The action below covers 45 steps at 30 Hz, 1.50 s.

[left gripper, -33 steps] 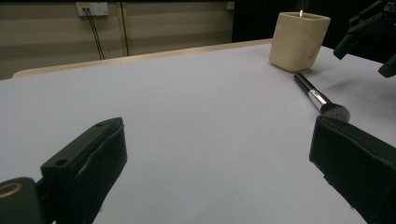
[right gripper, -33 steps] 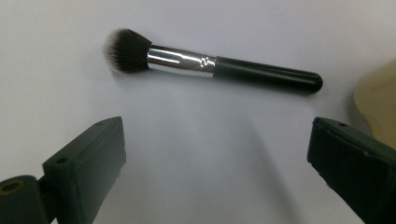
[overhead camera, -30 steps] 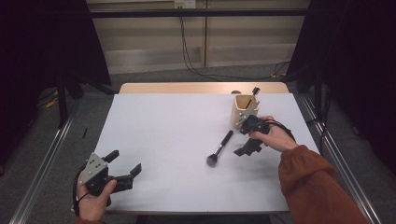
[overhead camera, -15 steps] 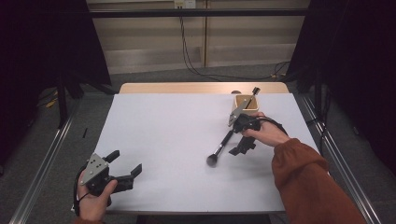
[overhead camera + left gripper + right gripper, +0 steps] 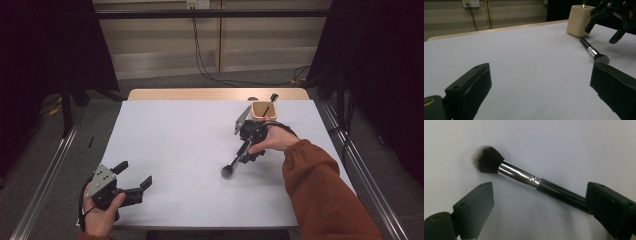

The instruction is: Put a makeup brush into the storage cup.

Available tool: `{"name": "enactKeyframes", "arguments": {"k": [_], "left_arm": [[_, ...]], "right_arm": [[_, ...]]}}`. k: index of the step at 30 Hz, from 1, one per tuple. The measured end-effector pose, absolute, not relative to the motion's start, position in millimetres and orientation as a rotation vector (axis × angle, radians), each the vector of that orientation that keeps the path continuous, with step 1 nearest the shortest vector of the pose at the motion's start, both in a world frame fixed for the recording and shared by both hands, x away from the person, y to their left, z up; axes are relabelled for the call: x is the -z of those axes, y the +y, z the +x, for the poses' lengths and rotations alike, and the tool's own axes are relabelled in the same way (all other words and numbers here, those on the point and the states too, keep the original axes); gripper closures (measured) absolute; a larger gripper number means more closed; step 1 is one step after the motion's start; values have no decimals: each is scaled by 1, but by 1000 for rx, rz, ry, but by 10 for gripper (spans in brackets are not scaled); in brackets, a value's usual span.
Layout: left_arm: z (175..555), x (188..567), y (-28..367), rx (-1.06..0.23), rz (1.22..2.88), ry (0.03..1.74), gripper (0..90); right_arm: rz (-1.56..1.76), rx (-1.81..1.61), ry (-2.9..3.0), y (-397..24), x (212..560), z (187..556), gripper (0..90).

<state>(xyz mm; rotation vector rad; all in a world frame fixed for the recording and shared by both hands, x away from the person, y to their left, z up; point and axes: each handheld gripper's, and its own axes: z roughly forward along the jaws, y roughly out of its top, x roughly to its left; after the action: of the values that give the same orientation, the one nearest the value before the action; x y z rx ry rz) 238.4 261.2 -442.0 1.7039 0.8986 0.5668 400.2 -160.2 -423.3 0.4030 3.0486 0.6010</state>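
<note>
one wide, matte white surface [image 5: 190, 150] carries everything, its far edge showing a strip of pale wood. near the far right corner a cream, squarish holder [image 5: 263, 111] with rounded corners stands upright, a thin dark stick leaning out of it. just in front of the holder lies a makeup brush [image 5: 236, 160], the likely object of the coming grasp. its long axis runs diagonally, handle end toward the holder and head toward the person. a slim glossy black handle, a polished silver ferrule and a soft, domed tuft of dark bristles with paler tips are seen in the right gripper view.

the right gripper [image 5: 251, 144] is held directly over the handle, fingers spread, so that the handle passes between them, close by one finger [image 5: 611, 207]; whether it is touched cannot be told. a closing across the axis is judged to be what is needed.

the left gripper [image 5: 131, 181] is held well apart at the near left corner, fingers also spread around nothing.
</note>
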Motion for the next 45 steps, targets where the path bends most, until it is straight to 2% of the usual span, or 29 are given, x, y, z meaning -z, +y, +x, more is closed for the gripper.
{"name": "enactKeyframes", "arguments": {"k": [9,14,28,32,35,45], "left_arm": [[239,442,262,-565,1703,902,36],[239,442,262,-564,1702,904,36],[239,442,262,-563,1705,905,36],[239,442,261,-562,1707,902,36],[240,442,261,-563,1707,902,36],[239,443,261,-569,1724,902,38]], "right_arm": [[351,-542,3092,-149,433,407,87],[288,-475,3111,-142,439,404,175],[184,-429,3123,-136,450,406,263],[179,-397,3131,-132,451,405,308],[156,-405,3142,-128,451,405,382],[107,-380,3141,-119,453,403,472]]}}
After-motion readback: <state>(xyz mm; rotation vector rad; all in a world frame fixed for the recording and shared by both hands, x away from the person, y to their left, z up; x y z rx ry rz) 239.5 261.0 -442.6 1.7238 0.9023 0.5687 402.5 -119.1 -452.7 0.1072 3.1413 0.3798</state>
